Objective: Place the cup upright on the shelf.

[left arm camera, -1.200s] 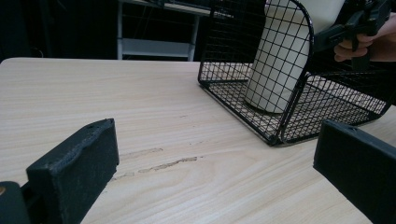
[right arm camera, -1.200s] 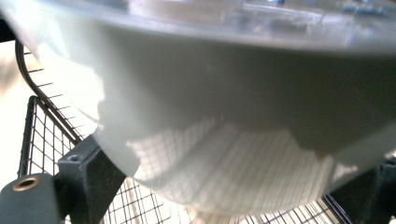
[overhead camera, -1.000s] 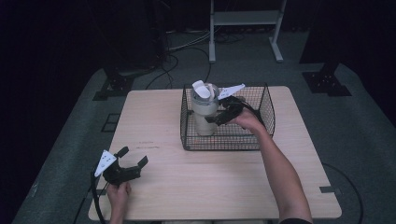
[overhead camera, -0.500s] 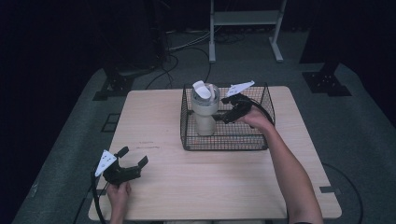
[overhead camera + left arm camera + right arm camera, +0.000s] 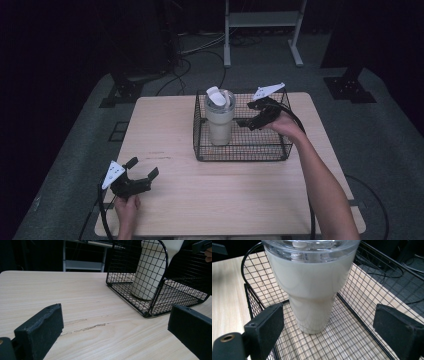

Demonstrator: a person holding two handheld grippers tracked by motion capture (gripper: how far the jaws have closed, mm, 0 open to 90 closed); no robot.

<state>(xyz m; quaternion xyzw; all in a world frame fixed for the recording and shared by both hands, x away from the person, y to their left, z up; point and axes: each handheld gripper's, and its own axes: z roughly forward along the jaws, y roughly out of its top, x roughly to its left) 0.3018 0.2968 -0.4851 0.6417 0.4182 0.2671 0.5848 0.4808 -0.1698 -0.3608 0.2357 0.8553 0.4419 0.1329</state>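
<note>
Centre right tongs (image 5: pixel 329 322), spread wide and empty, squarely on tumbler (image 5: pixel 312 287) at frame centre inside basket (image 5: pixel 372 272); squeeze evenly.

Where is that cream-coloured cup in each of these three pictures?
High view: the cup stands upright in the left end of the wire basket.
Left gripper view: upper right, behind the basket's mesh.
Right gripper view: centre, close up.
Shared landmark: the black wire basket.

No readable text, labels, brands, numbers or signs anywhere
</note>
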